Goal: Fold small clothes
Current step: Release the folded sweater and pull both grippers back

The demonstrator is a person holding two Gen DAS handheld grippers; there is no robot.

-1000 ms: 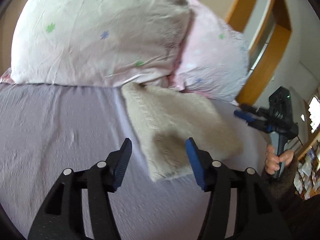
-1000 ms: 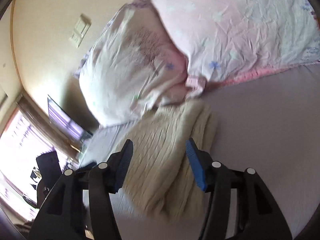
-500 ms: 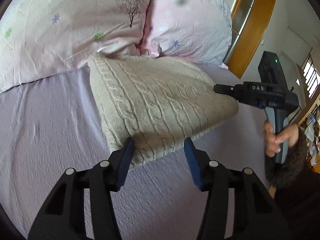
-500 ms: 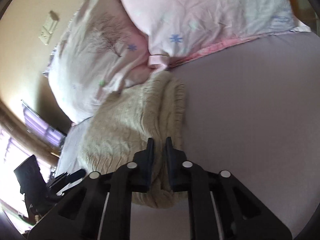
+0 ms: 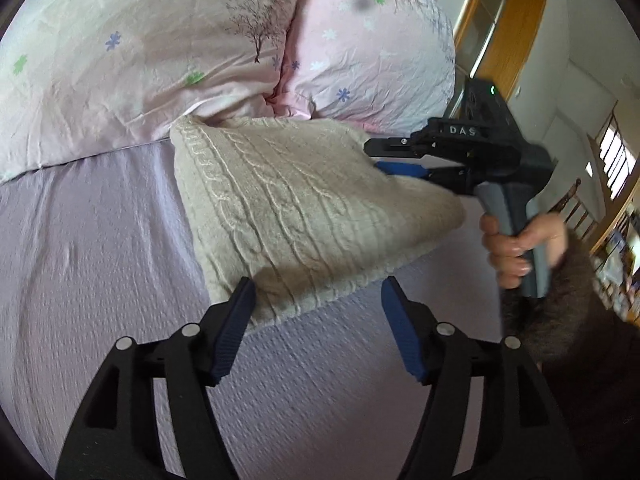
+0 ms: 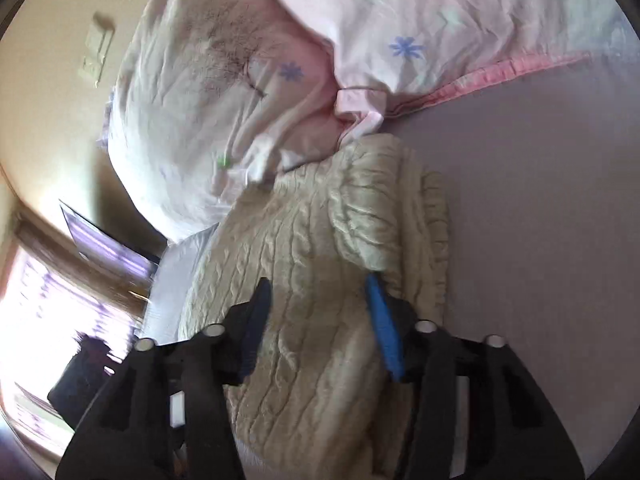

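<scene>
Soft daylight — a blown-out window [image 6: 36, 320] glares lower left, edges bend fisheye-style, slight motion blur.

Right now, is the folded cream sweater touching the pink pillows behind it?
Touching. In the left wrist view the sweater's far edge tucks under the pillows with no sheet visible between; the right wrist view shows the same overlap.

Two pink floral pillows [image 5: 168, 52] [image 5: 372, 52] side by side at bed head, touching — tree print on left one. Lilac textured bedsheet [image 5: 88, 248] below. Light switch plate [image 6: 96, 54] on cream wall. Wooden door frame [image 5: 508, 36] — right of pillows.
</scene>
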